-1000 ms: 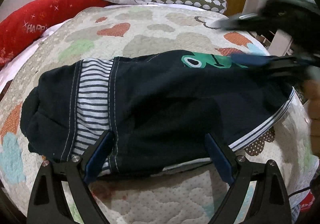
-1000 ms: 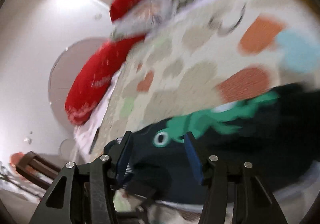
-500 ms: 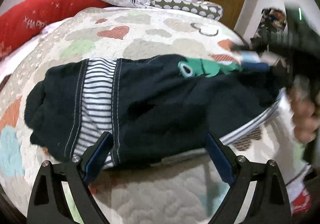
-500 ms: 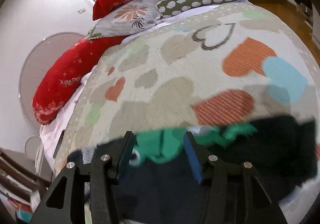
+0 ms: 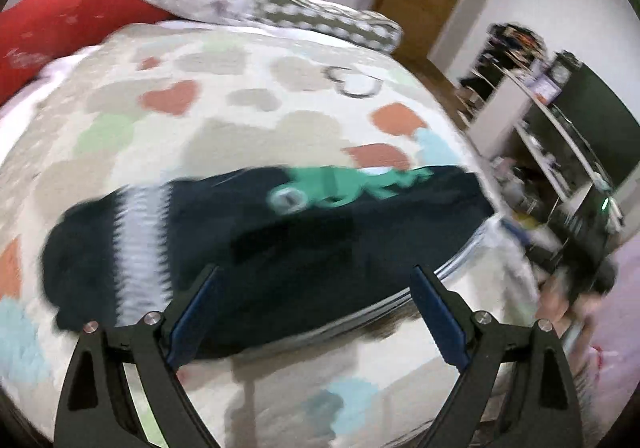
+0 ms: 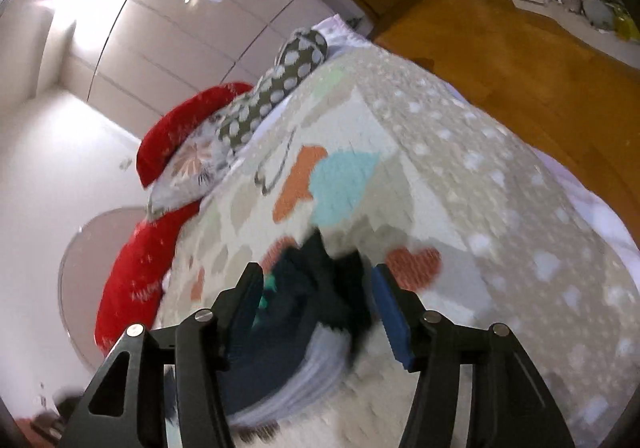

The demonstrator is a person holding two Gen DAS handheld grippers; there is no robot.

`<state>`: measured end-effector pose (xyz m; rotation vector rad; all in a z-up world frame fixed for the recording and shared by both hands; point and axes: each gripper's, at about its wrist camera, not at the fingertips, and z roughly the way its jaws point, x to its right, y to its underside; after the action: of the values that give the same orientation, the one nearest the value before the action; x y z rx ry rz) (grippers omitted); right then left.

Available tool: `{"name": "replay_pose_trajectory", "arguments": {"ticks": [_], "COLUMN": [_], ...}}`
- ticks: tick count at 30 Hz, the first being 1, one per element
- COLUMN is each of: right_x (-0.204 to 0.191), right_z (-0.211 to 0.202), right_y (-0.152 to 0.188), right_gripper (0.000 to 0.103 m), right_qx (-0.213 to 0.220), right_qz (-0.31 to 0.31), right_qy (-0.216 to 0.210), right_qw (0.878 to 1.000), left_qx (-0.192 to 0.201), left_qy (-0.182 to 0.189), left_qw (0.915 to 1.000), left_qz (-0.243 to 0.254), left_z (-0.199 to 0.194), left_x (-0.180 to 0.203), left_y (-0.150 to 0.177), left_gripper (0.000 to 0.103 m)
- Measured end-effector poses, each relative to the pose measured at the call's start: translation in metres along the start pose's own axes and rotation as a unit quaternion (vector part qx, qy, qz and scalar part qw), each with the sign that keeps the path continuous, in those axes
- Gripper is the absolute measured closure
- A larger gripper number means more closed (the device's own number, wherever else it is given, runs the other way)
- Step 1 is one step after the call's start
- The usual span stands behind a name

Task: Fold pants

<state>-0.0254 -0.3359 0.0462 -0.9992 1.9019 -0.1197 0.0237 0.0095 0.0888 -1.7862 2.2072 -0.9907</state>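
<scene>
Both the left gripper and right gripper have pulled back from the dark pants, jaws wide and empty, leaving them folded on the heart-patterned quilt, so this fold looks done.

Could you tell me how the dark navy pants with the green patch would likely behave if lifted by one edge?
The dark navy pants would probably droop: soft cloth lying flat on the heart-patterned quilt. The stacked layers may slide apart. Likely light, since they barely dent the quilt.
</scene>
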Motion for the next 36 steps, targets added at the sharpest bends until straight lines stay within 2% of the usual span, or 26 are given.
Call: {"name": "replay_pose_trajectory", "arguments": {"ticks": [4, 7, 12, 15, 17, 20, 22, 23, 24, 25, 30, 36], "right_x": [0.003, -0.001, -0.005, -0.006, -0.006, -0.008, -0.009, -0.009, -0.010, -0.011, -0.029, -0.073], "right_z": [-0.001, 0.007, 0.024, 0.030, 0.034, 0.041, 0.044, 0.045, 0.045, 0.047, 0.044, 0.046], "right_y": [0.028, 0.035, 0.037, 0.037, 0.036, 0.032, 0.031, 0.030, 0.030, 0.029, 0.029, 0.041], "right_gripper": [0.042, 0.042, 0.042, 0.042, 0.042, 0.042, 0.045, 0.051, 0.074, 0.082, 0.087, 0.087], "right_qx": [-0.023, -0.039, -0.054, -0.057, -0.059, -0.049, -0.039, -0.030, -0.024, -0.023, -0.011, -0.019], "right_qz": [-0.048, -0.084, -0.102, -0.104, -0.102, -0.100, -0.102, -0.102, -0.103, -0.103, -0.131, -0.189], "right_qy": [0.007, 0.011, 0.017, 0.018, 0.018, 0.022, 0.026, 0.031, 0.034, 0.035, 0.038, 0.014], "right_qw": [0.999, 0.996, 0.993, 0.993, 0.993, 0.993, 0.994, 0.994, 0.994, 0.994, 0.991, 0.982], "left_qx": [-0.037, -0.068, -0.125, -0.163, -0.193, -0.224, -0.227, -0.221, -0.217, -0.217, -0.173, -0.111], "left_qy": [0.029, 0.031, 0.062, 0.079, 0.088, 0.080, 0.070, 0.066, 0.062, 0.055, 0.089, 0.108], "left_qw": [0.9973, 0.9916, 0.9823, 0.9760, 0.9675, 0.9581, 0.9561, 0.9564, 0.9564, 0.9560, 0.9714, 0.9868], "left_qz": [0.056, 0.106, 0.125, 0.121, 0.137, 0.160, 0.172, 0.179, 0.186, 0.189, 0.136, 0.046], "left_z": [0.036, 0.075, 0.137, 0.177, 0.201, 0.224, 0.228, 0.226, 0.223, 0.221, 0.186, 0.136], "left_x": [0.055, 0.100, 0.150, 0.169, 0.181, 0.192, 0.195, 0.196, 0.197, 0.196, 0.169, 0.105], "left_y": [-0.047, -0.077, -0.108, -0.115, -0.112, -0.101, -0.095, -0.093, -0.092, -0.091, -0.099, -0.098], "left_gripper": [0.010, 0.010, 0.010, 0.010, 0.010, 0.011, 0.013, 0.035, 0.055, 0.076, 0.079, 0.077]}}
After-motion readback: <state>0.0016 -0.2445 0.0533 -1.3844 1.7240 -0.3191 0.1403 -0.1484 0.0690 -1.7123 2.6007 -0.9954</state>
